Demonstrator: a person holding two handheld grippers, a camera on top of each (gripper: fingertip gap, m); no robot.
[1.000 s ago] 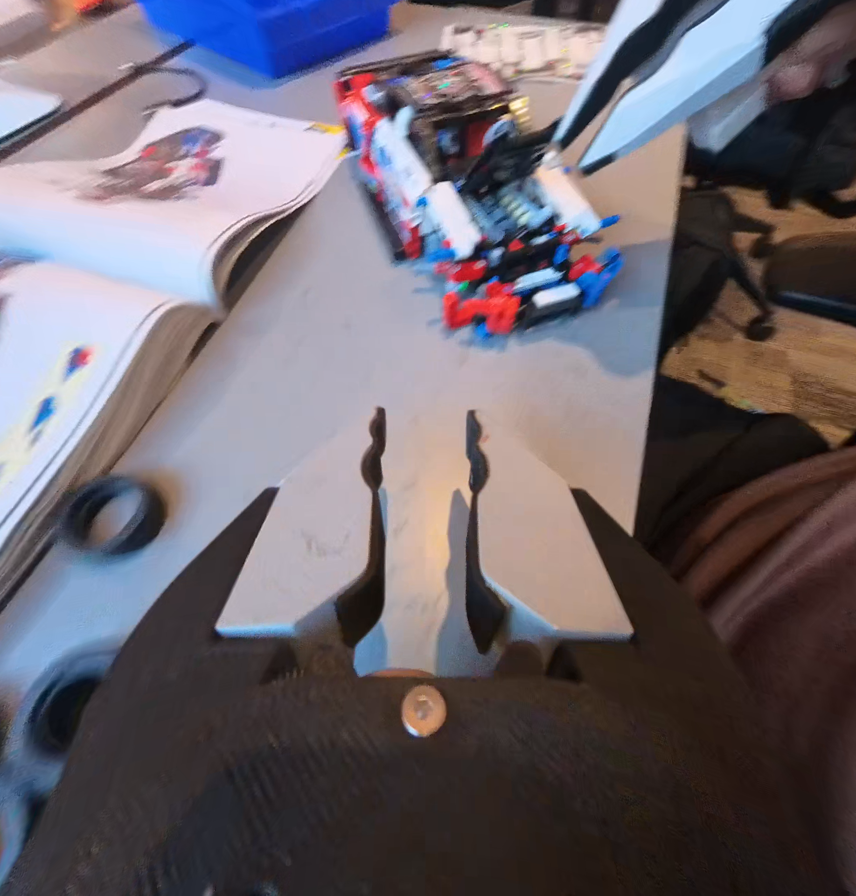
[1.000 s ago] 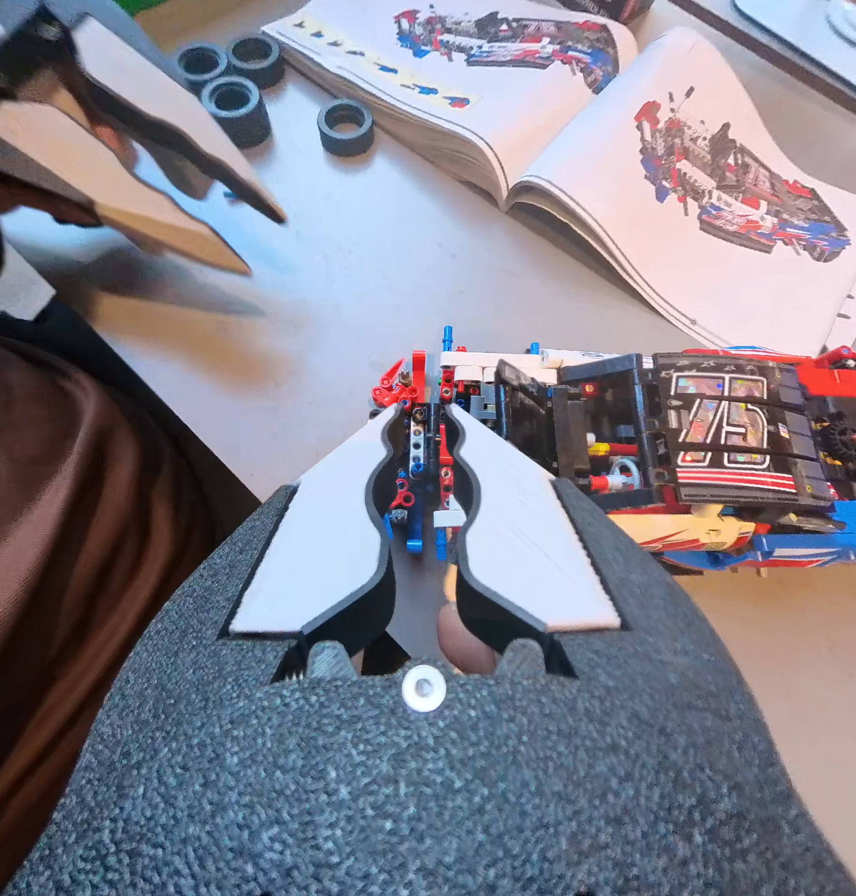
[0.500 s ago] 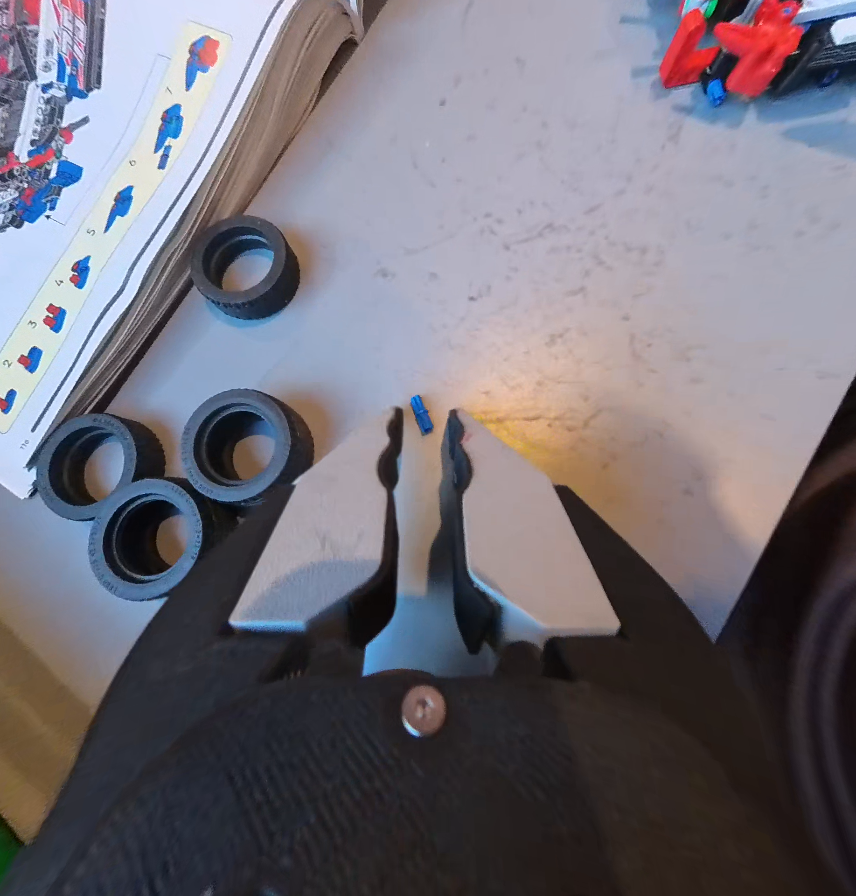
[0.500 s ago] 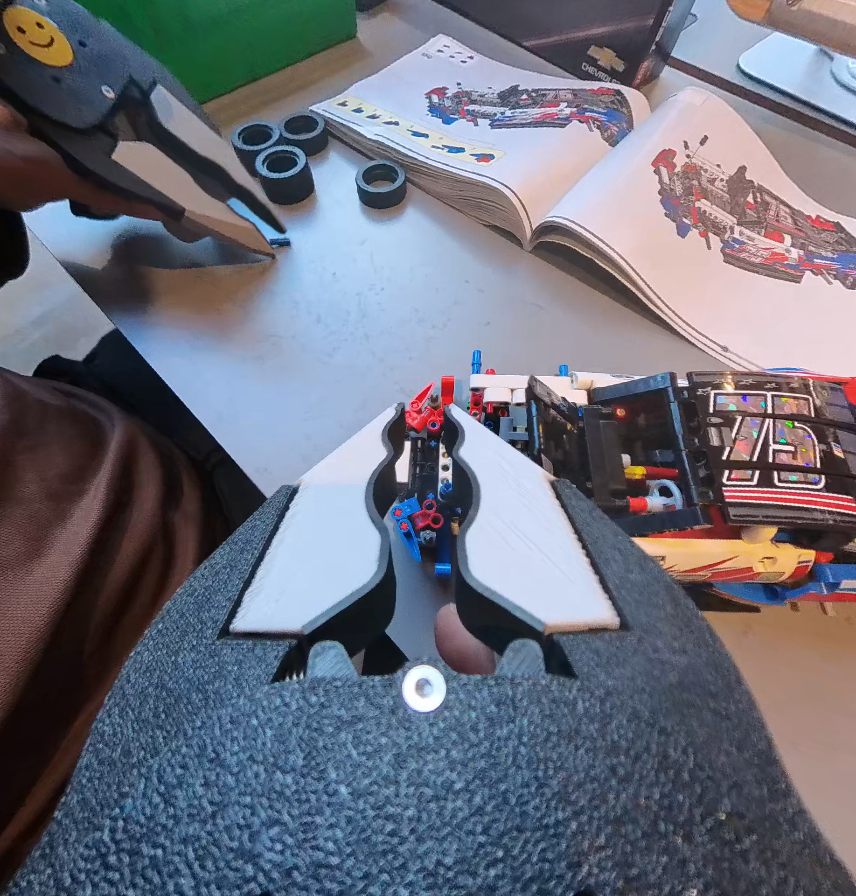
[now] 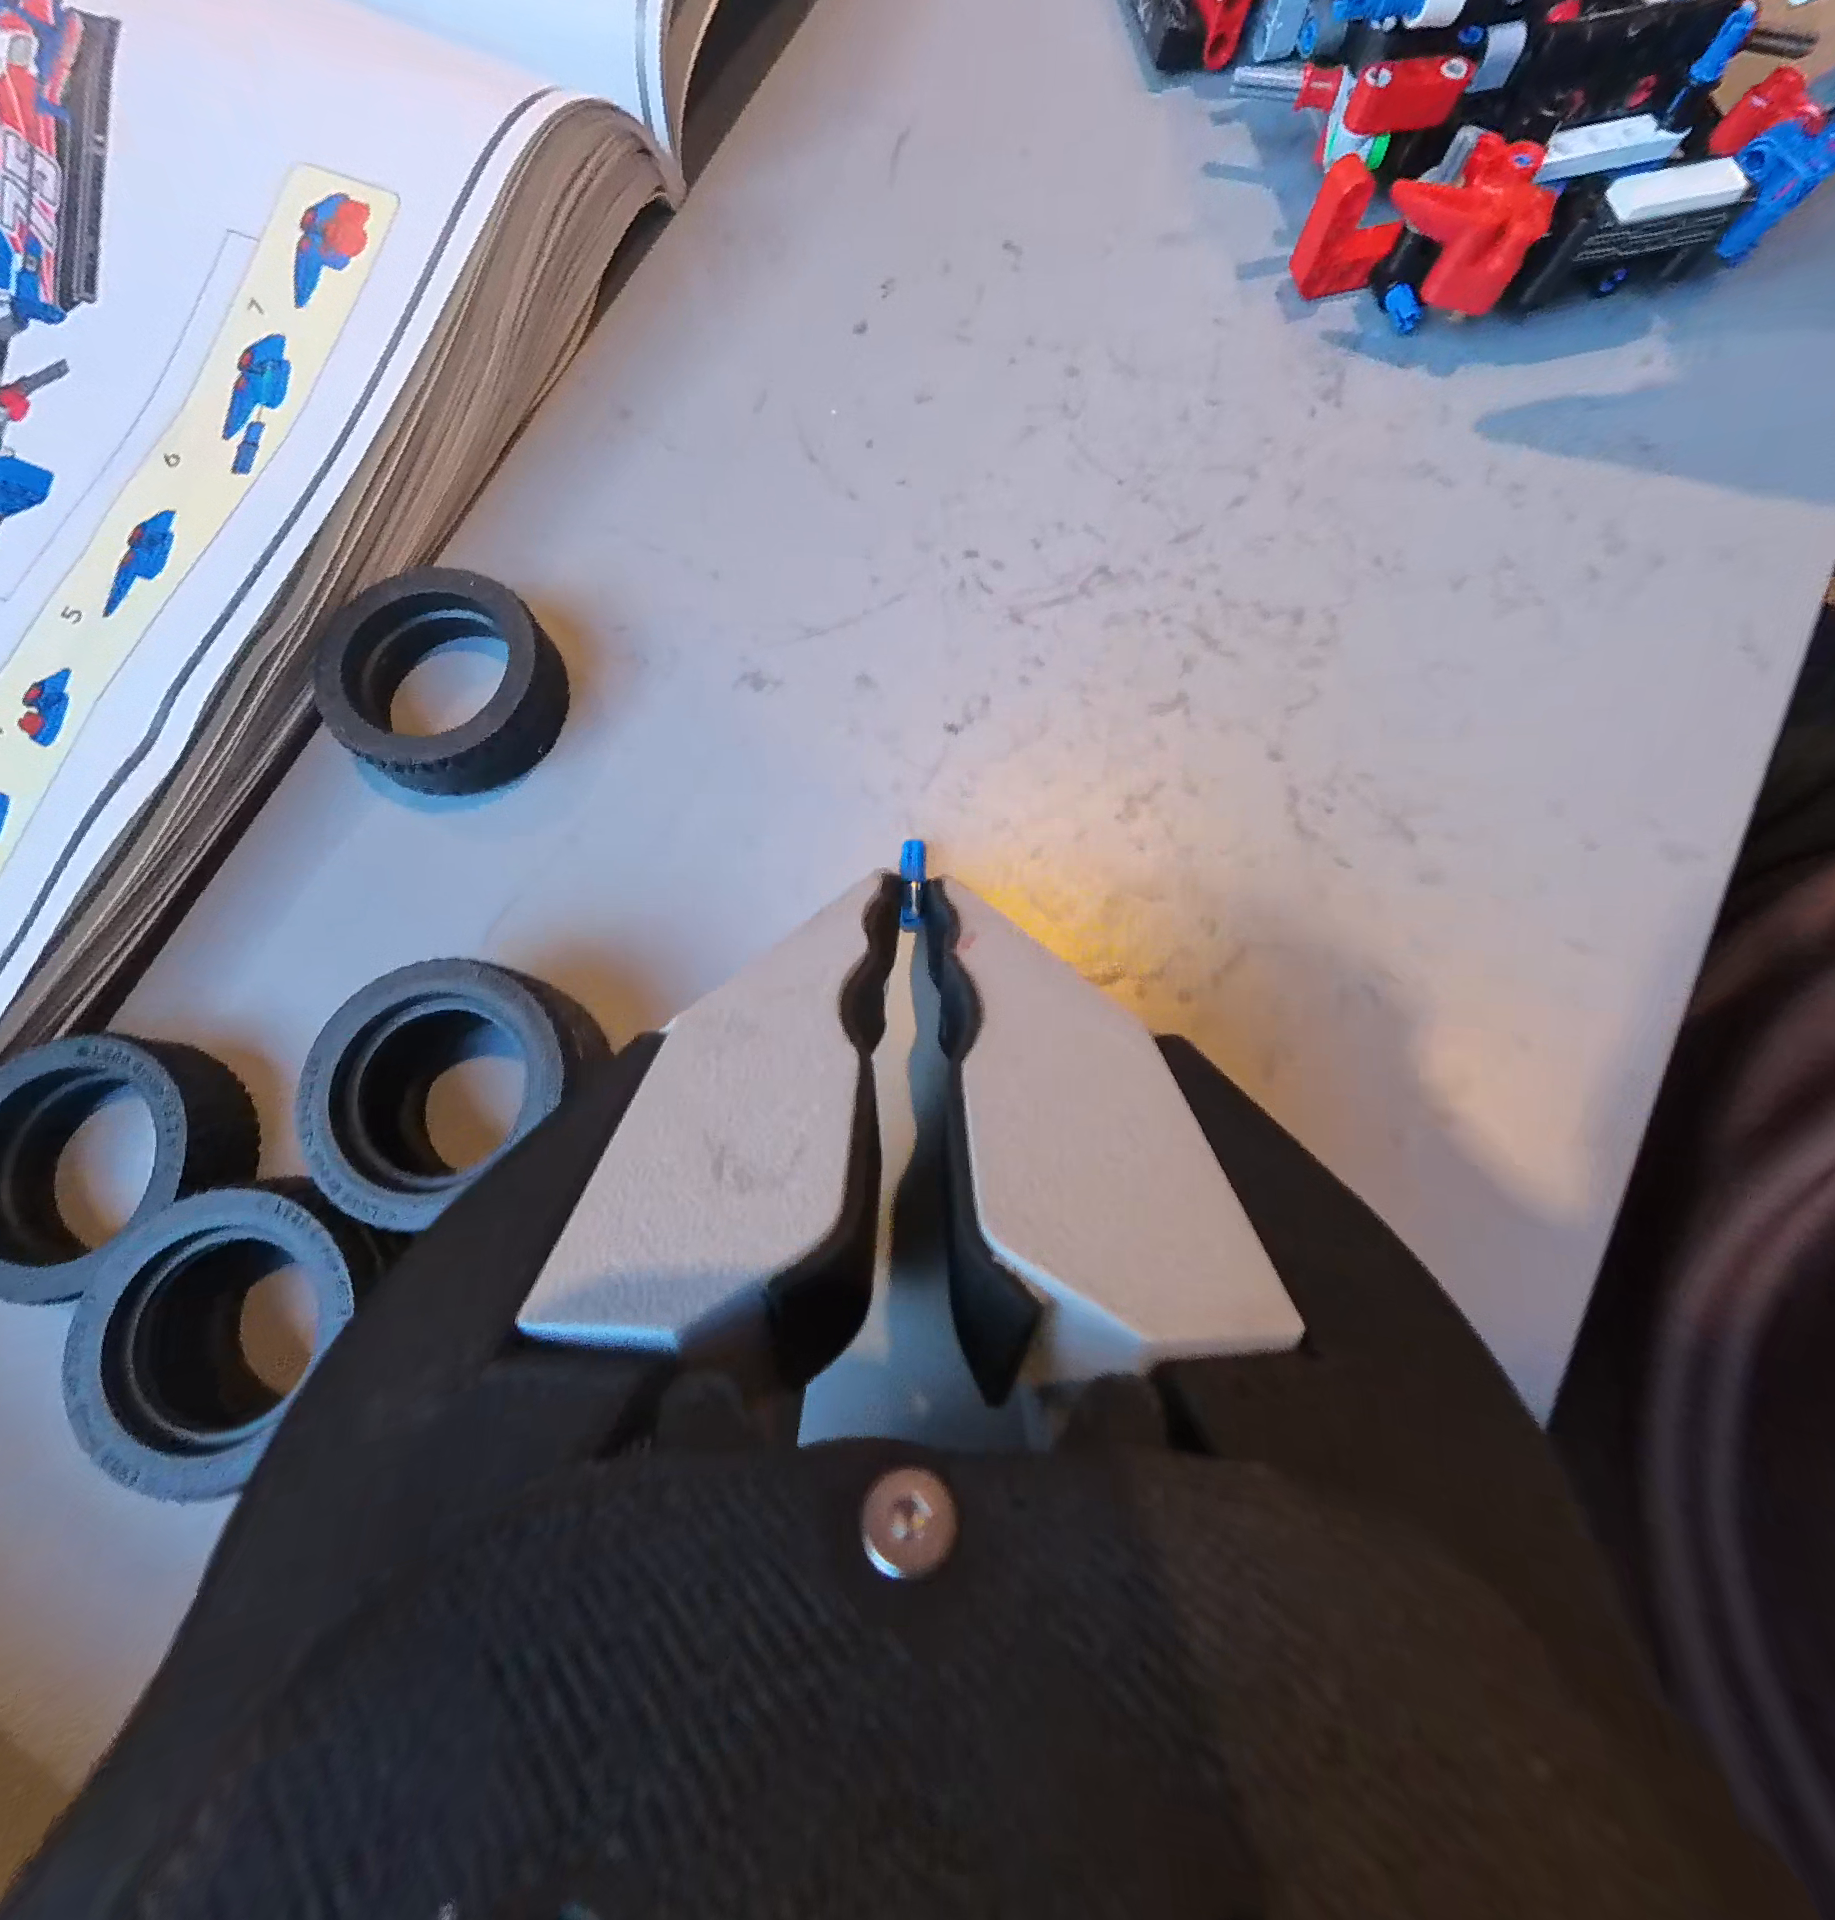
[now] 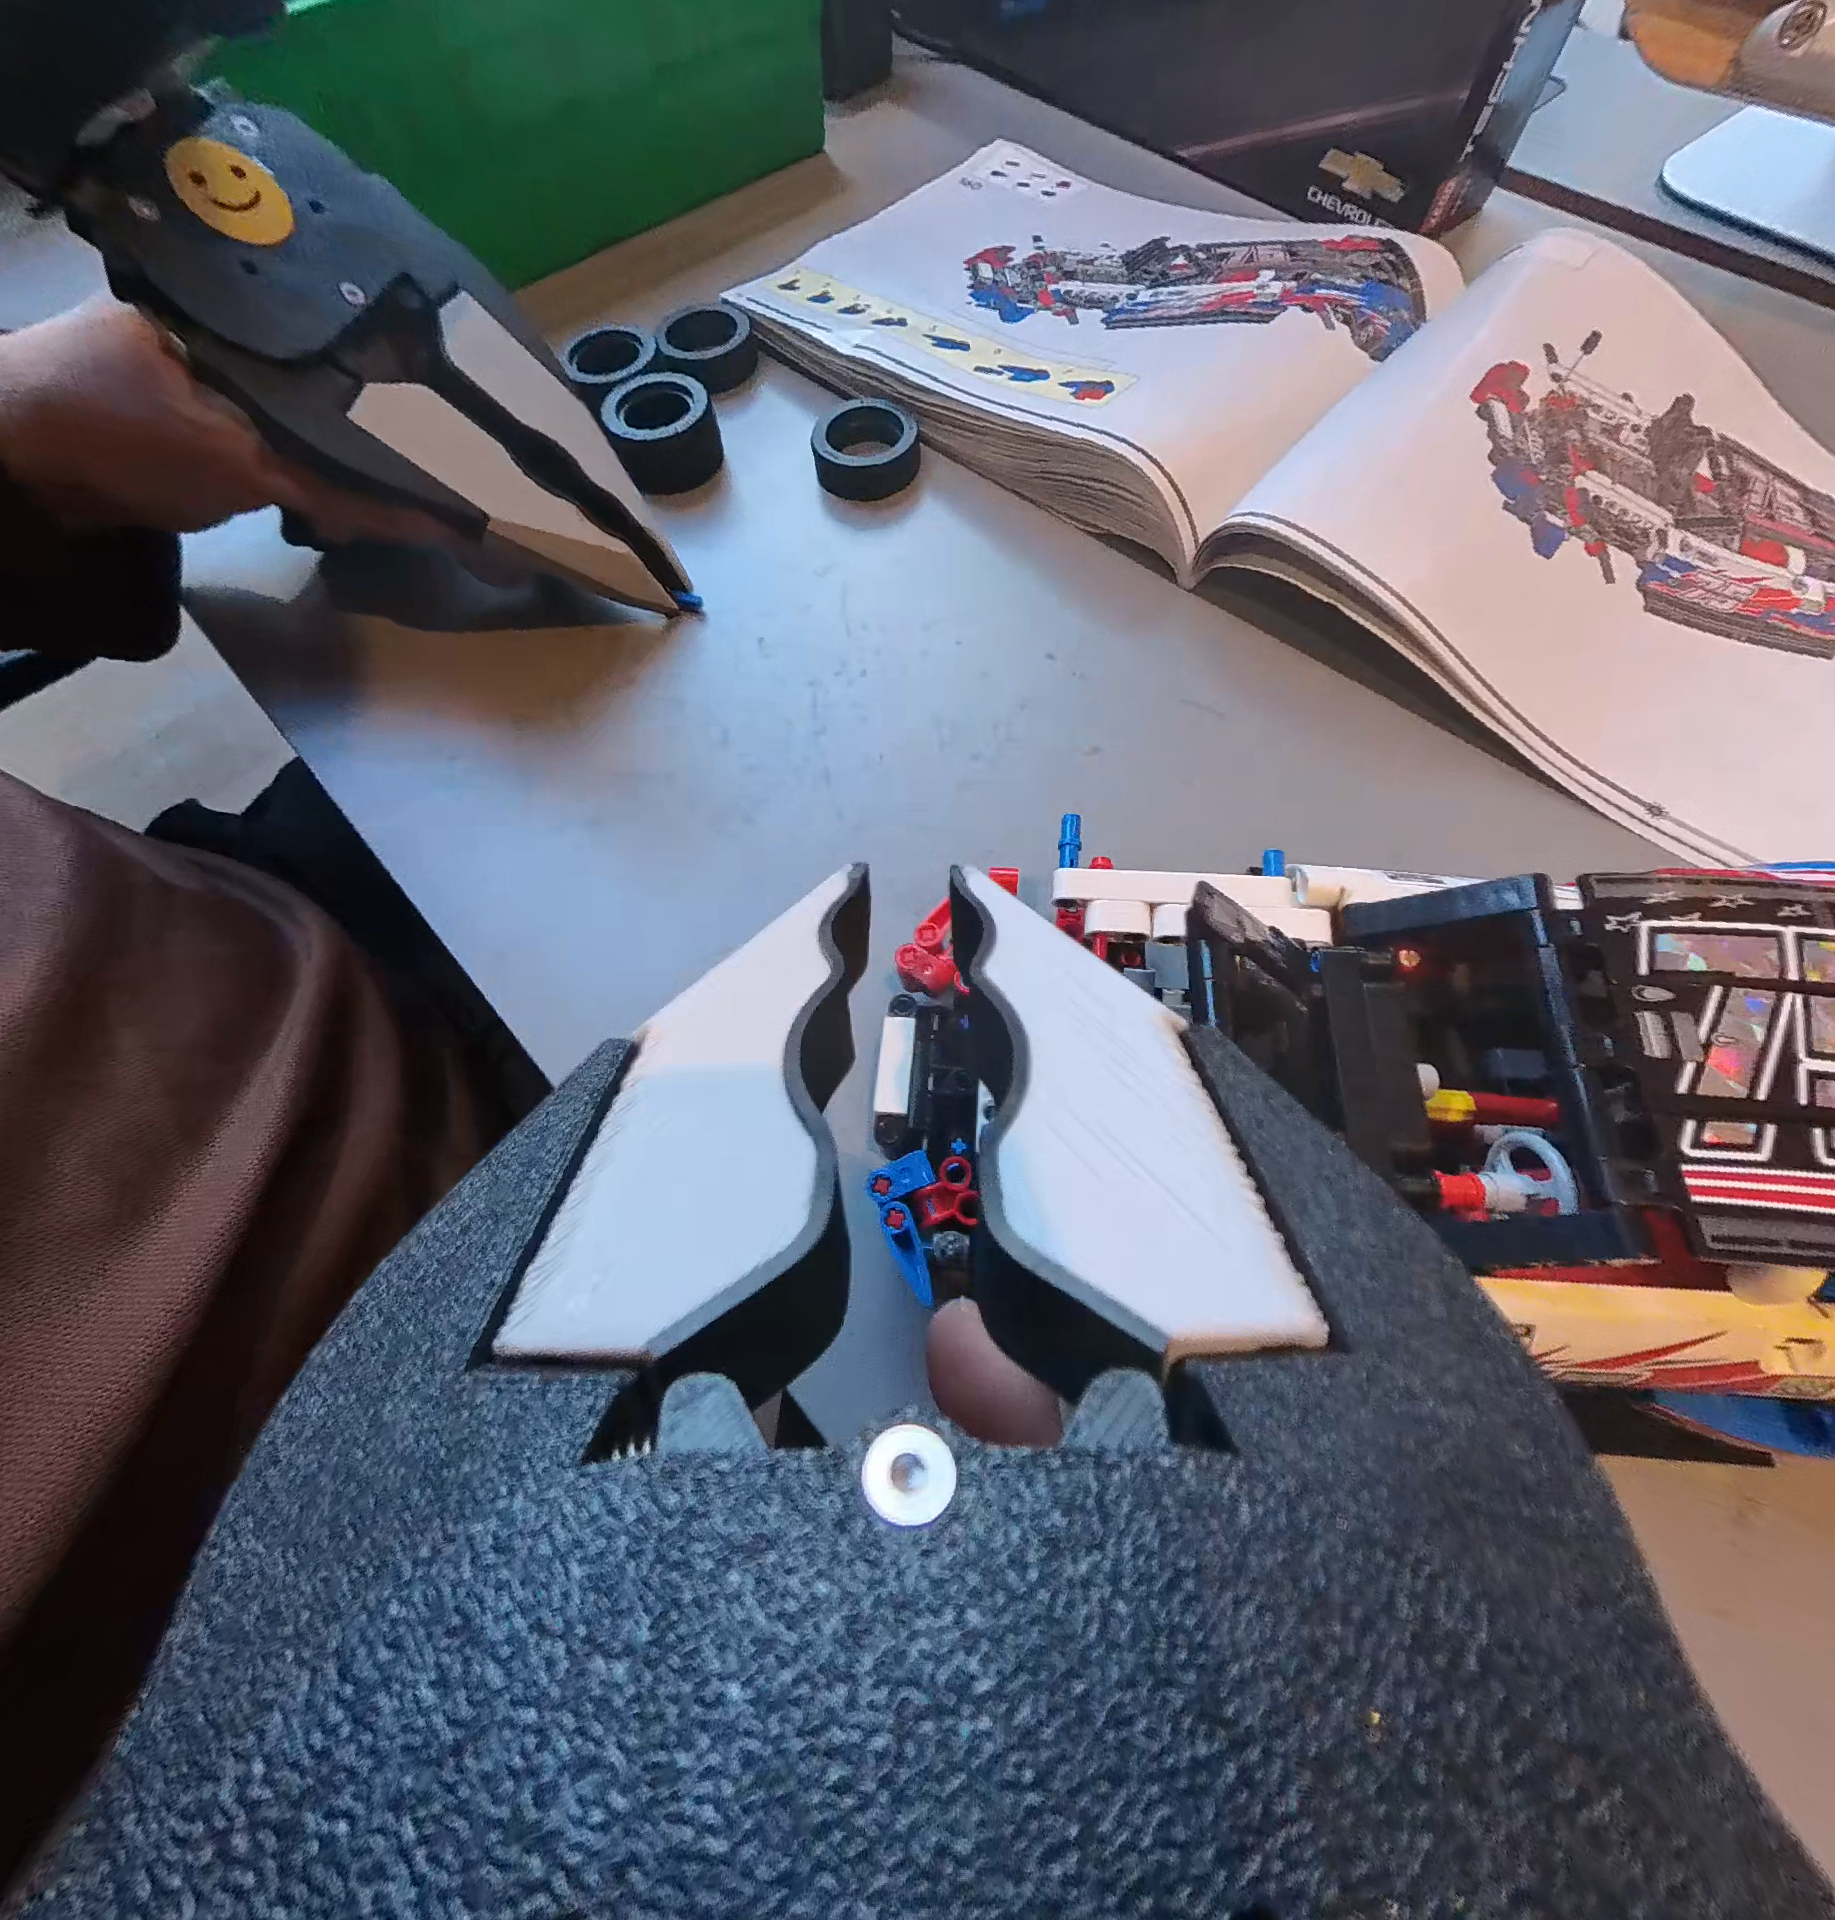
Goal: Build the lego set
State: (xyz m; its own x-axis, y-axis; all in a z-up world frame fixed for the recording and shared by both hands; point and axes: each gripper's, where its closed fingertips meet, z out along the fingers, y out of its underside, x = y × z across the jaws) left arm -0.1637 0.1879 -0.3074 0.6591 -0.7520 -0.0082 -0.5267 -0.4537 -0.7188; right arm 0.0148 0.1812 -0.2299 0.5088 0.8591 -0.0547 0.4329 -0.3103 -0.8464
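grey table (image 5: 1100, 520) is being shown. left wrist view: blue pin (image 5: 910, 873) is being pinched by left gripper (image 5: 911, 902) at its fingertips, tyres (image 5: 440, 698) lying nearby. right wrist view: right gripper (image 6: 910, 883) is being held parted over lego car (image 6: 1515, 1091), gripping nothing.

You get bright, sharp frames: a warm yellow glow pools on the worktop (image 5: 1048, 644) just past your left jaws, shadows fall soft, and the instruction booklet (image 6: 1256, 416) bows with wide-angle distortion at the edges.
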